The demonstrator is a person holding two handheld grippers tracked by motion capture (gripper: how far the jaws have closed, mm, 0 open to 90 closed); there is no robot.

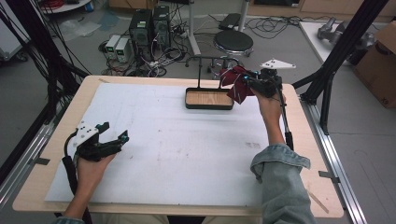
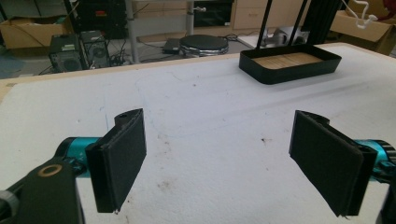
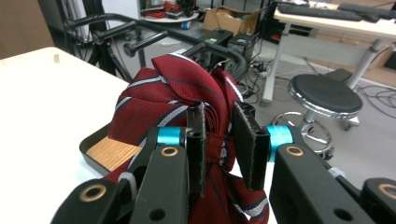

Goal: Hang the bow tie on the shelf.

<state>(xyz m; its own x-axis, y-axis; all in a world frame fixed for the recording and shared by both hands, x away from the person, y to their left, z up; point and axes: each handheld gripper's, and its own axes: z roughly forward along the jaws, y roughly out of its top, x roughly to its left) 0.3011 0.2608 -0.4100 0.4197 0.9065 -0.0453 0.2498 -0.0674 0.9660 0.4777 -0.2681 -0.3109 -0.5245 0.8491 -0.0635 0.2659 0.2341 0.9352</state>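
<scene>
**Red tie held at the tray's right end, rack bar just behind**

The table (image 1: 154, 140), under a white sheet, carries one landmark: the black tray (image 1: 209, 99) with a wooden floor, standing at the far edge, with a thin black rack (image 1: 205, 58) rising from its back side.

The right gripper (image 1: 252, 85), held by the person's outstretched right hand (image 1: 266, 105), sits at the tray's right end, lifted above the sheet. Its jaws are clamped on a bunched dark red striped tie (image 1: 236, 84), which hangs partly over the tray's right rim. In the right gripper view the tie (image 3: 182, 98) is folded into a thick wad between the pads, its loose ends drooping toward the tray (image 3: 112, 151).

The left gripper (image 1: 113, 135) rests well away from the tray, toward the person and to its left, jaws spread wide with nothing between them; the left gripper view shows the tray (image 2: 289, 63) far ahead.

Judging from this, the rack's bar lies just beyond and above the tie, running along the tray's long side. The right hand is by far the nearer one for draping it or dropping it into the tray.
</scene>
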